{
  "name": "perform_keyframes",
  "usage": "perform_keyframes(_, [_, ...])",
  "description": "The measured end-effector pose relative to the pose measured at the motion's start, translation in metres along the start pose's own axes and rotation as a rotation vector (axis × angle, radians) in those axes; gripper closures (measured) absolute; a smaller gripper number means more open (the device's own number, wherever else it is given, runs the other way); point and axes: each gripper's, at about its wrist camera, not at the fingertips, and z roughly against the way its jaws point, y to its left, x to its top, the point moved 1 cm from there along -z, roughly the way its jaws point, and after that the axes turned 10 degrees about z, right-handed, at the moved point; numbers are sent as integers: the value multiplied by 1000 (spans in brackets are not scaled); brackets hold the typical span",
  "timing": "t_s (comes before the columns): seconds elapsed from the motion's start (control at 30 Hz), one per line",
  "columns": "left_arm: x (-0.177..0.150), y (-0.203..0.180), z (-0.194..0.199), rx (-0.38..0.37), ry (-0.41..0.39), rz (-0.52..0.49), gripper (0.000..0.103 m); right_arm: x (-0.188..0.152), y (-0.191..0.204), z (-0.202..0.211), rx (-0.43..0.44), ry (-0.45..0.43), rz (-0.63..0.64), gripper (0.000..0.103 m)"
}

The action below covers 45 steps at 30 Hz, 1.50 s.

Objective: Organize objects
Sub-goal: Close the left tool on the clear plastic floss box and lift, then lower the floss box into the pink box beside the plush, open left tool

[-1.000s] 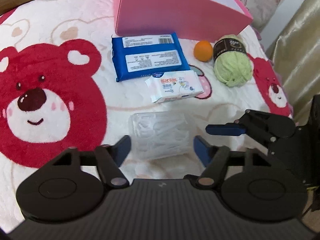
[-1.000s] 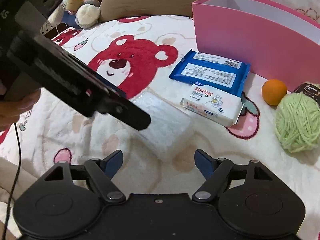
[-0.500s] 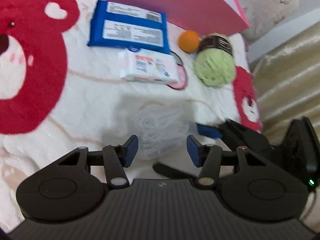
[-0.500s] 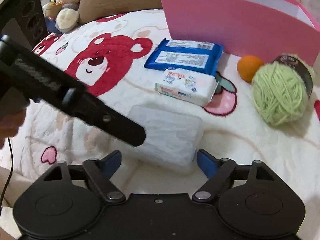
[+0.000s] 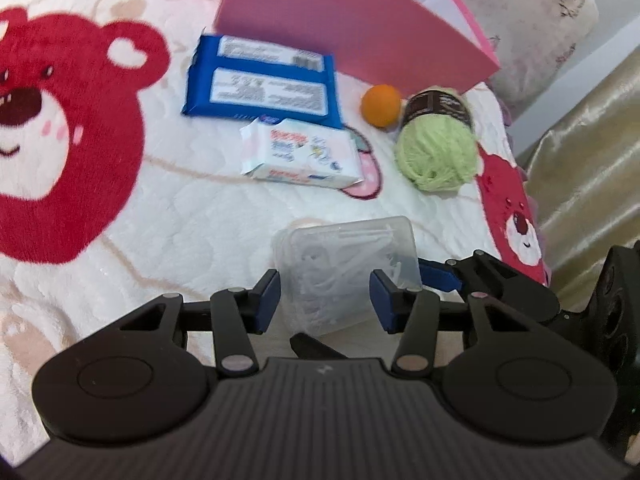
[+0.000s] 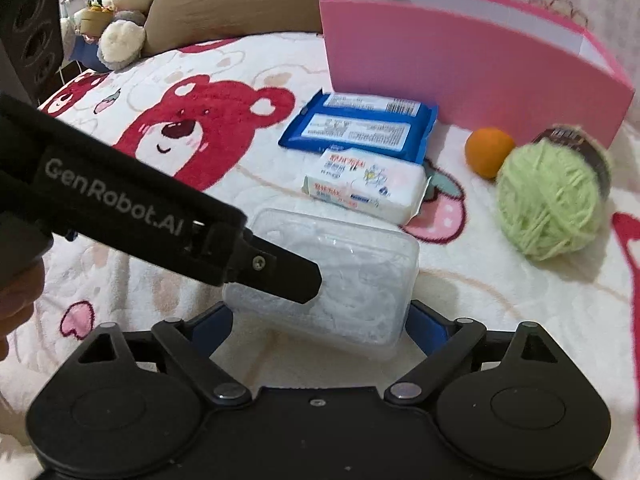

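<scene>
Main risk: both claws work the same clear plastic box (image 5: pixel 346 268) of small white picks. Left gripper (image 5: pixel 325 294) is closing with the box between its blue pads; they look at or near the sides, I can't confirm they press. Right gripper (image 6: pixel 318 326) is opening wide, the near end of the box sits between its fingers, pads clear of it. If the left grip lands off-centre on slick plastic, I'd expect the box to twist or pop out on the lift. The soft bear-print blanket (image 5: pixel 168 216) gives underneath, so pads could snag fabric.

Collision risk: the left gripper's finger crosses directly above the box in the right wrist view, close ahead of the right claw. Either claw moving carelessly could clip the other.

Ahead of both claws, largest first:
- pink box (image 6: pixel 460 68), far side, open top, likely the destination
- blue pack (image 6: pixel 360 126), in front of it
- green yarn ball (image 6: pixel 548 204), ahead-right
- white wipes pack (image 6: pixel 366 184), just beyond the clear box, on the straight path to the pink box
- orange (image 6: pixel 489 152), beside the yarn
</scene>
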Motion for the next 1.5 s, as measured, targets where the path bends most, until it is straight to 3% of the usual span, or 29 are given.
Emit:
perform_keyframes(0.4, [4, -64, 58, -33, -44, -136, 55, 25, -11, 77, -41, -61, -47, 8])
perform_keyframes(0.67, [23, -117, 104, -48, -125, -245, 54, 67, -30, 130, -62, -127, -27, 8])
perform_keyframes(0.83, [52, -132, 117, -85, -120, -206, 54, 93, -41, 148, -112, -155, 15, 8])
perform_keyframes(1.2, [136, -140, 101, -97, -120, -118, 53, 150, -94, 132, -94, -186, 27, 9])
perform_keyframes(1.5, [207, -140, 42, -3, -104, -84, 52, 191, -147, 70, -46, -122, -8, 10])
